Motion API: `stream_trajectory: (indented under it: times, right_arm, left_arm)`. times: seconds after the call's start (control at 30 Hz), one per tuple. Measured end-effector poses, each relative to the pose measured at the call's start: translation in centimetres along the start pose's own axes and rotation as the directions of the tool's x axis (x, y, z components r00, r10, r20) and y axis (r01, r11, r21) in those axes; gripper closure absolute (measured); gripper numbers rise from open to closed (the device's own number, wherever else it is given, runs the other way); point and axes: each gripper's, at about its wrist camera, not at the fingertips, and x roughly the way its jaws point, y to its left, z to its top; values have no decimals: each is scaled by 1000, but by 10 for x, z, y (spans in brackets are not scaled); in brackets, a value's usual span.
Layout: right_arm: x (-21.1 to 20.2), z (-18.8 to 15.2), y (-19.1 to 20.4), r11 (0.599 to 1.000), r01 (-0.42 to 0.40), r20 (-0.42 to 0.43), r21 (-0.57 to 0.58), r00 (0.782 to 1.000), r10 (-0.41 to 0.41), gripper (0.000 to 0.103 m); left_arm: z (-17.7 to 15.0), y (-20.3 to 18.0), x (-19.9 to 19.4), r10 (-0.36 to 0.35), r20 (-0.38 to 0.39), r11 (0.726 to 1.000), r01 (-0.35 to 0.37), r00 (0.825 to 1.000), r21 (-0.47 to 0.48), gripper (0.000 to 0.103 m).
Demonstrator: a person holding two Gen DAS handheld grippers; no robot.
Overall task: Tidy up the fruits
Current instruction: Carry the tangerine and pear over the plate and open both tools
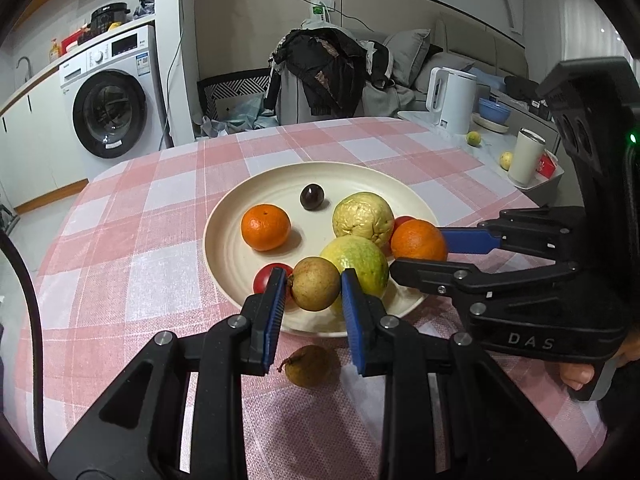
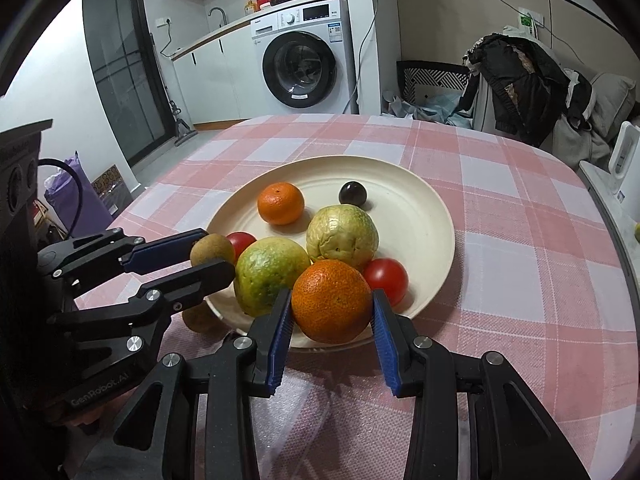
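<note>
Two fruits held over the cream round plate (image 1: 224, 256).
A brown round fruit (image 1: 315, 284) is pinched by the left gripper (image 1: 314, 298), an orange (image 2: 332, 300) by the right gripper (image 2: 331, 320); lowering and opening likely follow.

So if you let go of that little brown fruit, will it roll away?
Probably a bit. The brown fruit between the left gripper pads looks round, so it could roll. The plate has a raised rim, and the green fruit sits beside it, likely stopping it.
</note>
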Motion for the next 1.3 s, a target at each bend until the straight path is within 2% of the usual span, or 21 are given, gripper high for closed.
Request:
stream_trajectory:
  times: [0.23,0.6,1.0,1.07,1.13,1.17,1.23,1.27,1.3]
  right_arm:
    - [4,5,-8,999,38,5,11,999,-38,64]
    - [6,14,-16,998,52,19,32,998,-53,64]
    - [1,6,-15,998,58,29,-3,998,-58,63]
    - [-2,4,-14,999,53,35,-6,998,-53,61]
    - [-8,2,-14,999,53,55,-2,997,-53,51]
    - [-12,1,-14,998,56,67,0,996,-56,49]
    - [-19,0,-16,998,63,85,7,994,-64,40]
    - [-23,-1,-16,998,69,93,12,993,-70,37]
    - [-28,-2,-17,997,75,102,17,992,-76,29]
  left_arm:
    - [4,-3,3,-4,0,1000,4,1000,4,78]
    - [18,-6,23,-3,-19,1000,3,1000,5,78]
    - [10,-5,18,8,-27,1000,-8,1000,23,78]
    - [8,-3,14,9,-16,1000,-9,1000,15,78]
    - [6,-1,7,-2,-11,1000,2,1000,10,78]
    - [5,1,3,1,-3,1000,-1,1000,7,77]
    - [3,5,-8,8,15,1000,-8,1000,-1,67]
    - [1,7,-14,15,27,1000,-14,1000,-7,54]
    - [-1,10,-21,25,45,1000,-25,999,-16,40]
